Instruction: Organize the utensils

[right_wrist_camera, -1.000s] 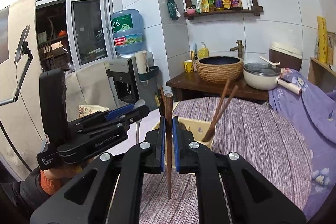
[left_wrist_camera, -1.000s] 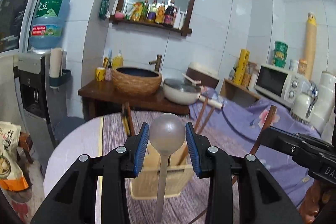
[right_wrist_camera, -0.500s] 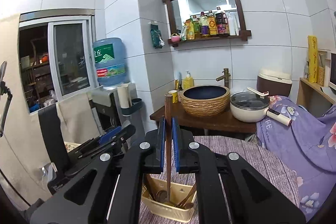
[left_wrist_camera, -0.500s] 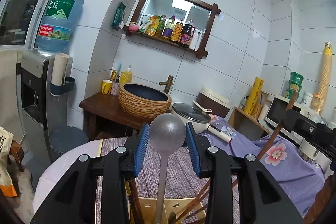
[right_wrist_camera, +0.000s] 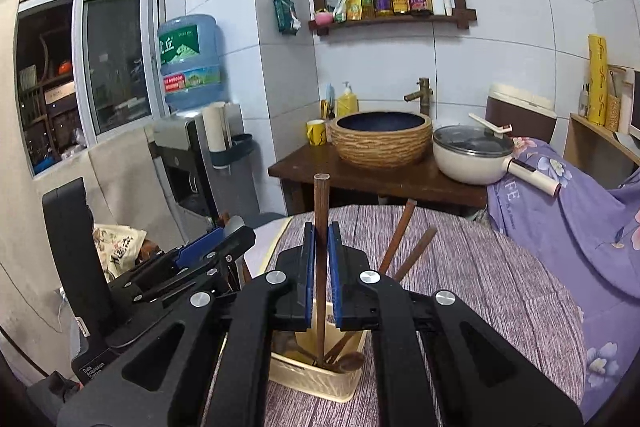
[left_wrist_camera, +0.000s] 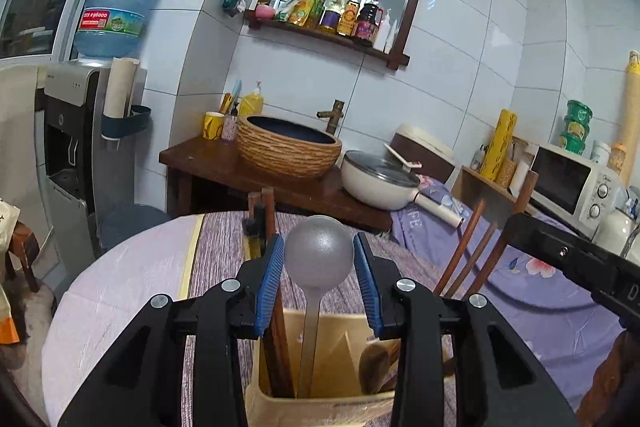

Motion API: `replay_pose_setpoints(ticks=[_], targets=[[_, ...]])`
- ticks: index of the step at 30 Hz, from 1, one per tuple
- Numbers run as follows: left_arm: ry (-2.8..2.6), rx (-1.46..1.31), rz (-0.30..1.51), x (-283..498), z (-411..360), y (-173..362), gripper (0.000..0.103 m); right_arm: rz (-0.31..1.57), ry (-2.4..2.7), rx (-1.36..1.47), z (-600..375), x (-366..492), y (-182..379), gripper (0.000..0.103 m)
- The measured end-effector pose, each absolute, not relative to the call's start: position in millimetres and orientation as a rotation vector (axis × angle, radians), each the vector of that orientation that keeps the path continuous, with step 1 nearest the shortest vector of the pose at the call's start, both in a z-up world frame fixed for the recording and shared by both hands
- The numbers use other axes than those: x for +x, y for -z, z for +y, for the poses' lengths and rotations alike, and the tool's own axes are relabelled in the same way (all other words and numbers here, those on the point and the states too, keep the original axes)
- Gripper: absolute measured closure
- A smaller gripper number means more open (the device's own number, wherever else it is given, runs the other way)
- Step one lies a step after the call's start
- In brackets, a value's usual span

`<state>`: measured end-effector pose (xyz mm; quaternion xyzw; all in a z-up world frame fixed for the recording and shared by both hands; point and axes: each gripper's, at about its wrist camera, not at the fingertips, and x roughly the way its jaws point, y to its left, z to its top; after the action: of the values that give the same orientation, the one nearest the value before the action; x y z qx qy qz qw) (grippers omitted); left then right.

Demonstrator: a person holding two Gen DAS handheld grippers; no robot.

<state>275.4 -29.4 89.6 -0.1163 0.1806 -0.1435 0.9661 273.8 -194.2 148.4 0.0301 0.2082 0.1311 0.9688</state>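
Two claws each carry a utensil over the cream holder (right_wrist_camera: 320, 379) just below them on the table (right_wrist_camera: 480, 267). Left claw (left_wrist_camera: 319, 283), part open, pinches a grey metal spoon (left_wrist_camera: 319, 259) by its bowl; right claw (right_wrist_camera: 319, 267), nearly shut, clamps a dark wooden chopstick (right_wrist_camera: 321, 211). Lower each straight, tip seated, then release.

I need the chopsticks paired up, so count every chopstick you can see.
5: one chopstick clamped in the right gripper, two leaning right out of the holder, two upright at its left edge, seen from the left wrist. Others may be hidden inside.
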Motion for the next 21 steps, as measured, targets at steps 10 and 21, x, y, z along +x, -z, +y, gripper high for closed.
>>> replay_pose_setpoints(ticks=[10,21], targets=[[0.292,-0.154,0.38,262.7,-32.7,-78.2,0.065,0.47,-0.255,0.0,-189.9,273.1,-124.9,0.095],[0.216,-0.097,0.31,210.3,-6.3,-93.8,0.025,0.34,-0.213,0.008,-211.7,224.9,-139.1,0.047]])
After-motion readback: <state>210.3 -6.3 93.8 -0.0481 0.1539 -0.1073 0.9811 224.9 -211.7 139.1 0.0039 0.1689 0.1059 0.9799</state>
